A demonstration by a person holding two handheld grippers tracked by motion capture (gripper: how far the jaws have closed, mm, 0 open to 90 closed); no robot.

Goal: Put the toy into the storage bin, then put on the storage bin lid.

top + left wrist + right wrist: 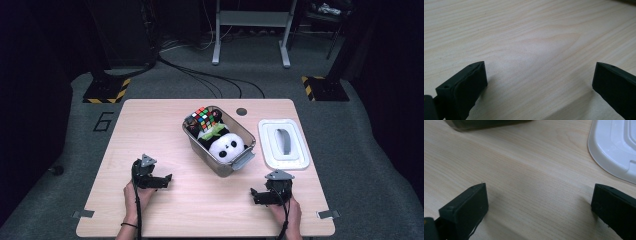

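Both grippers are seen low over the near part of the wooden table in the high view. The left gripper is held at the near left, the right gripper at the near right, and nothing is carried by either.

From above, a metal bin is shown at the table's middle, toward the far side, set at an angle. A plush panda and a colourful puzzle cube are packed inside it. Just right of the bin, a white lid is laid flat, close to the table's right edge.

In the left gripper view, the left gripper is seen with its jaws spread wide, bare wood grain between them. In the right gripper view, the right gripper is likewise spread wide over bare wood; here the rounded rim of the white lid is caught at the upper right, and a dark strip of the bin at the top edge, detail lost from overhead.

Open board is offered between the two grippers and along the whole left half. The right gripper is placed near the table's near edge, with the lid just beyond it on the far side.
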